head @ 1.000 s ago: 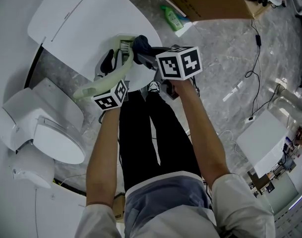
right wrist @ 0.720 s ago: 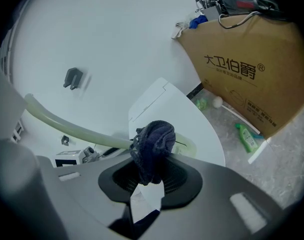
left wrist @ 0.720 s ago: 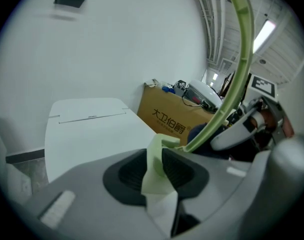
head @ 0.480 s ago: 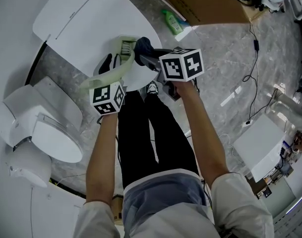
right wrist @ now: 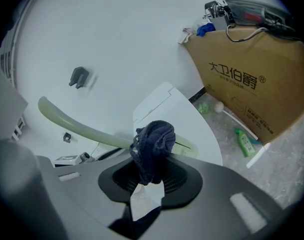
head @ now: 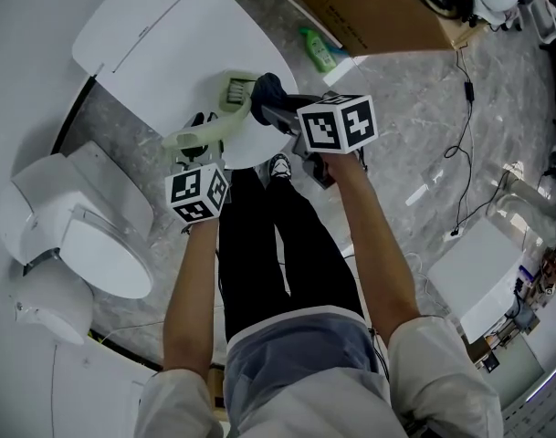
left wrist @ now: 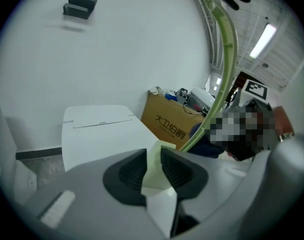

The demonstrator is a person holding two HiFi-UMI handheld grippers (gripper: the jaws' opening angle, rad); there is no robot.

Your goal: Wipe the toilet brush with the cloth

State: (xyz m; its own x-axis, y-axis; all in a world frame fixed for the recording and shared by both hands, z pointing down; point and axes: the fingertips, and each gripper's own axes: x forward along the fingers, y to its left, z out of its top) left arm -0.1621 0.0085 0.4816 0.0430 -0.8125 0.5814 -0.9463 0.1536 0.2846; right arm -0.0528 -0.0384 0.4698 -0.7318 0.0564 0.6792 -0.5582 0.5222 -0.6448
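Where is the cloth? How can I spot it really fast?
Find the big white slab at the top of the head view; a pale green toilet brush curves over its edge. The cloth is the bunched lump pinched in the right tongs, up against that brush. It's the only dark blue, soft thing there.

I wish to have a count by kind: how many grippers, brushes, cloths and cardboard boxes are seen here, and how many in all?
grippers: 2, the left gripper and the right gripper
brush: 1
cloth: 1
cardboard box: 1
total: 5
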